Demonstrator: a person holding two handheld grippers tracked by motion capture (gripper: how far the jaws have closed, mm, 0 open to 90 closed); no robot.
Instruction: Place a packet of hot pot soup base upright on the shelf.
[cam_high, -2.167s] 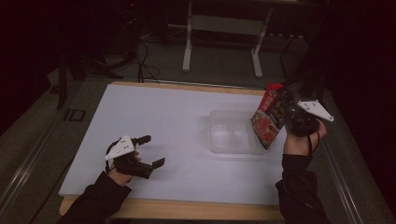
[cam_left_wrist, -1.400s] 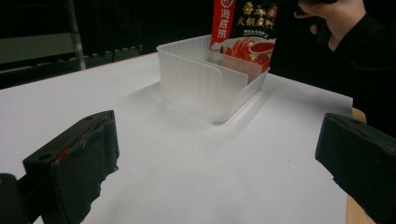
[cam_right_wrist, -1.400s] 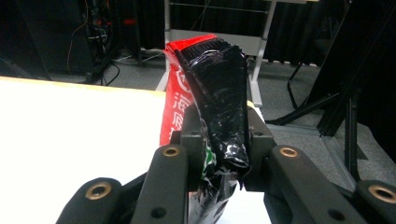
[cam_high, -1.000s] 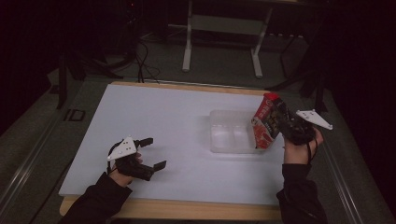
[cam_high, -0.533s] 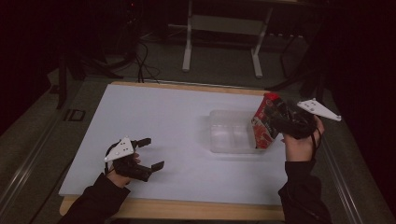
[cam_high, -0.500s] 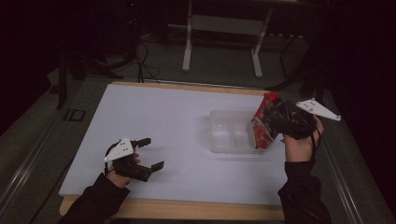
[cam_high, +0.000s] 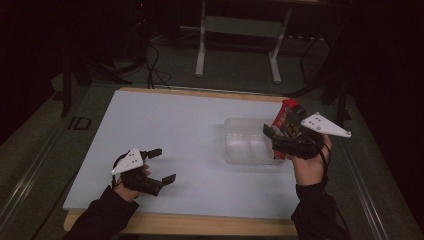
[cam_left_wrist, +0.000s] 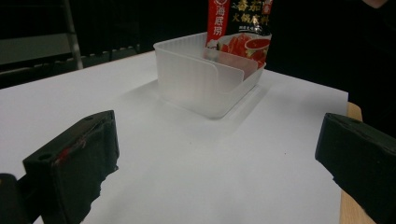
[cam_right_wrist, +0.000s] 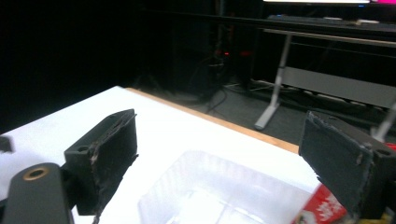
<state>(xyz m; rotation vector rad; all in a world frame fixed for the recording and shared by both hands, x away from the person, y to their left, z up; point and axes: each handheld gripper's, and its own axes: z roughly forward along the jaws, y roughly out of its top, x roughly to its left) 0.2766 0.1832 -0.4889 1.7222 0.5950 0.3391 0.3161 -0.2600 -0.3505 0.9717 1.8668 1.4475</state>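
Most of the white table (cam_high: 165, 130) lies bare, so a hand can pass freely across its left and middle. The one obstacle is the clear tub (cam_high: 247, 142) at the right, with a red packet (cam_high: 286, 120) standing up in its far end. The right gripper (cam_high: 280, 142) hangs spread just beside that packet, crowding the tub's right side

My left gripper (cam_high: 159, 165) rests low with jaws spread; my right gripper (cam_high: 280, 140), raised, has just been opening, nothing between its jaws
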